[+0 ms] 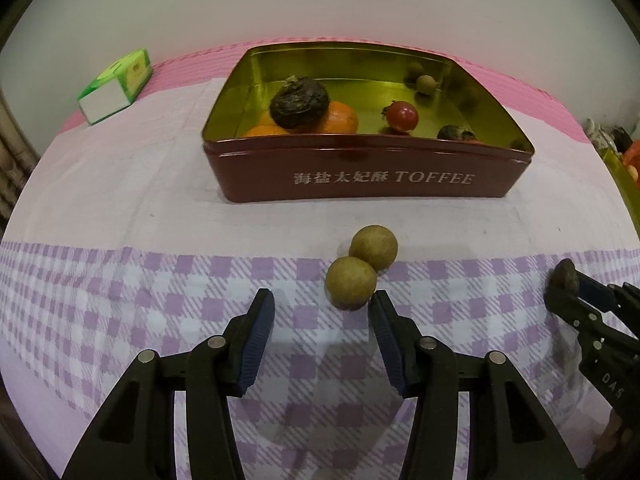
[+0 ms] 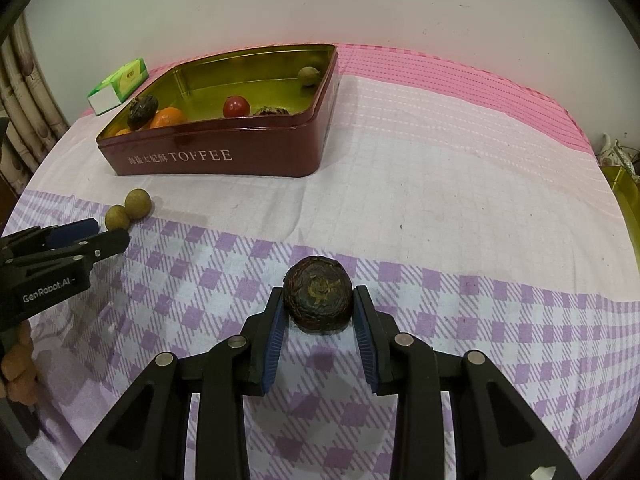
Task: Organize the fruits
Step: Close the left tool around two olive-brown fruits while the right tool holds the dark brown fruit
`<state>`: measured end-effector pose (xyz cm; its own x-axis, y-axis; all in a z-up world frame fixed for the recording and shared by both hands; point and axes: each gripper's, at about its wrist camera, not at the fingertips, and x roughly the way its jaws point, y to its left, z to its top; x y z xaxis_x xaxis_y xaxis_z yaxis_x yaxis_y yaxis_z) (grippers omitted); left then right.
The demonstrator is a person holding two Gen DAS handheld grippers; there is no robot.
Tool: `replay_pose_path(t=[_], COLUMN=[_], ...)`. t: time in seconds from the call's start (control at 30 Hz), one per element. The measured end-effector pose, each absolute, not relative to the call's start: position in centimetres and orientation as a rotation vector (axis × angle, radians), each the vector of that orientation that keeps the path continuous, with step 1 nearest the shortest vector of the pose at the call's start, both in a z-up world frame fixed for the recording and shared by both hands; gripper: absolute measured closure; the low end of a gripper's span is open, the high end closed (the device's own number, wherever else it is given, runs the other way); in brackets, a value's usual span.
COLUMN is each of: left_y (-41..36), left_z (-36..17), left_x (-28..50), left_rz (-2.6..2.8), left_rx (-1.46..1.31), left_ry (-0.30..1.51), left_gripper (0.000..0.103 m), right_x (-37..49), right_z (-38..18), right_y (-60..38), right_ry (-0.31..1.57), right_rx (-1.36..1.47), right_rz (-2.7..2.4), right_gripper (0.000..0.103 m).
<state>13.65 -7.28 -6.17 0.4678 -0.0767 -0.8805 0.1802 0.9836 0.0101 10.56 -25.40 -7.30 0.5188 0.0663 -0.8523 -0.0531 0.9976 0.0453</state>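
A red toffee tin [image 1: 360, 176] [image 2: 224, 160] stands on the table and holds oranges [image 1: 340, 118], a dark wrinkled fruit [image 1: 299, 103], a red tomato [image 1: 403, 116] and a small longan [image 1: 425, 83]. Two brown-green longans [image 1: 362, 268] [image 2: 128, 210] lie touching in front of the tin. My left gripper [image 1: 322, 304] is open, just short of the nearer longan, which sits by its right fingertip. My right gripper [image 2: 319, 300] is shut on a dark wrinkled fruit [image 2: 319, 298] [image 1: 563, 276] on the cloth.
A green and white box [image 1: 116, 84] [image 2: 120, 84] lies at the back left. A purple checked cloth [image 2: 480, 320] covers the near table, pink cloth [image 2: 440, 76] the far part. A gold tin edge [image 2: 626, 204] shows at the far right.
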Motion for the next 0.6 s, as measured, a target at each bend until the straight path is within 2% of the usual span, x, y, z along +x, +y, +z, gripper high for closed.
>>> replay_pose_path(t=[0.6], left_y=[-9.3], left_z=[-6.5], left_x=[15.8], left_rz=[-0.198], left_rx=[0.164], left_ry=[1.053], left_gripper=[0.052], right_x=[10.6], right_z=[-7.3], right_y=[-25.3], right_ry=[1.017], right_rx=[0.01], right_rz=[0.063], right_gripper=[0.071])
